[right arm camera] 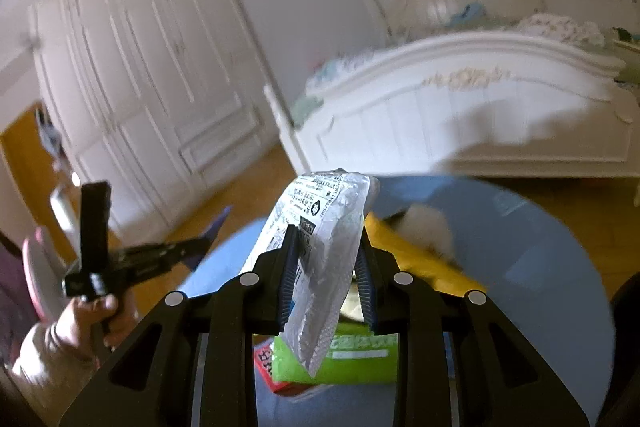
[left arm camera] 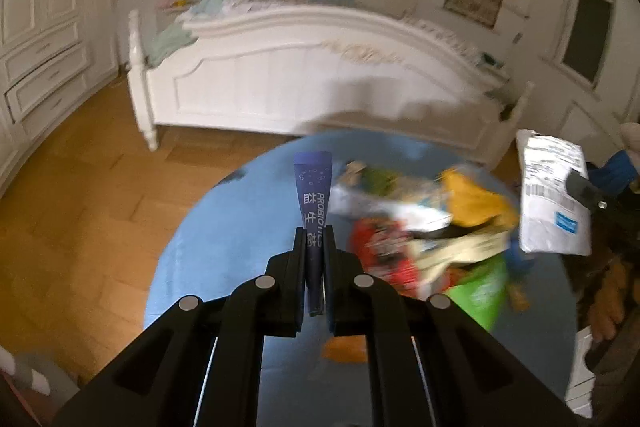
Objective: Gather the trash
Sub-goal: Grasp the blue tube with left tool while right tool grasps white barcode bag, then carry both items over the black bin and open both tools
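My left gripper [left arm camera: 315, 241] is shut on a dark blue probiotics sachet [left arm camera: 312, 191], held upright above a round blue bin liner [left arm camera: 224, 239]. A pile of trash [left arm camera: 432, 227] of red, yellow, green and white wrappers lies in the blue liner to the right. My right gripper [right arm camera: 326, 247] is shut on a white and silver foil packet [right arm camera: 320, 251], held over the same blue liner [right arm camera: 552, 267], above a green packet [right arm camera: 352, 359] and a yellow wrapper [right arm camera: 404, 255]. The foil packet also shows at the right of the left wrist view [left arm camera: 548, 195].
A white bed [left arm camera: 304, 83] stands behind the bin on a wooden floor [left arm camera: 80, 195]. White wardrobes [right arm camera: 152, 75] line the left wall. The person's hand holding the left gripper [right arm camera: 132, 259] shows at the left of the right wrist view.
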{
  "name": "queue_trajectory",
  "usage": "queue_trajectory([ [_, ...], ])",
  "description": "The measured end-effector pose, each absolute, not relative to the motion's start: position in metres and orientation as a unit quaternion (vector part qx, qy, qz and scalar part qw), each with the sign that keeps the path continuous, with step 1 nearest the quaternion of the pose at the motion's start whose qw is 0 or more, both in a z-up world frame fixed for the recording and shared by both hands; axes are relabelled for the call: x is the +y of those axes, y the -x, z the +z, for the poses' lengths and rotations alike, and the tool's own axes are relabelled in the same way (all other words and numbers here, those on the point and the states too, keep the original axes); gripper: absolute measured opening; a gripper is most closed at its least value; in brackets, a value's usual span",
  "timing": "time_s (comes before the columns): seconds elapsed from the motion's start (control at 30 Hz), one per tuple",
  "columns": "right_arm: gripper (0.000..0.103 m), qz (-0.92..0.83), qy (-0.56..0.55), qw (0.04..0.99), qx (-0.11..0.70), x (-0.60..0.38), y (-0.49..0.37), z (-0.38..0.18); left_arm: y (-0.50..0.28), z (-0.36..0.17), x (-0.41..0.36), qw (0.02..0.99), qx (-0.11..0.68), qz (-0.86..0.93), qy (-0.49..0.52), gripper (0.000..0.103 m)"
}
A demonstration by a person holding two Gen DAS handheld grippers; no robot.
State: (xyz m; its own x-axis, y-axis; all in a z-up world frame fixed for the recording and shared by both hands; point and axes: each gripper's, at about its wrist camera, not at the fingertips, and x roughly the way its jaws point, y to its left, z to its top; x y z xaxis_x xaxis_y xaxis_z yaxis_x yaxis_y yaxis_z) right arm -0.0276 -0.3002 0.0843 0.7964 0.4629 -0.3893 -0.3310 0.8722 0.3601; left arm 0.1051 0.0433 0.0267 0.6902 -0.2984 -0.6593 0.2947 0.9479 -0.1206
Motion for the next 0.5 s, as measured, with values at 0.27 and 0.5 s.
queue_trajectory([
  [0.27, 0.028, 0.126, -0.16, 0.962, 0.181, -0.386, 0.074, 0.088, -0.081, 0.053, -0.056, 0.901, 0.342, -0.268, 0.003, 0.009],
  [0.5, 0.028, -0.002, -0.176, 0.967, 0.185, -0.481, 0.114, 0.056, -0.081, 0.026, -0.2, 0.837, 0.378, -0.395, 0.006, 0.009],
])
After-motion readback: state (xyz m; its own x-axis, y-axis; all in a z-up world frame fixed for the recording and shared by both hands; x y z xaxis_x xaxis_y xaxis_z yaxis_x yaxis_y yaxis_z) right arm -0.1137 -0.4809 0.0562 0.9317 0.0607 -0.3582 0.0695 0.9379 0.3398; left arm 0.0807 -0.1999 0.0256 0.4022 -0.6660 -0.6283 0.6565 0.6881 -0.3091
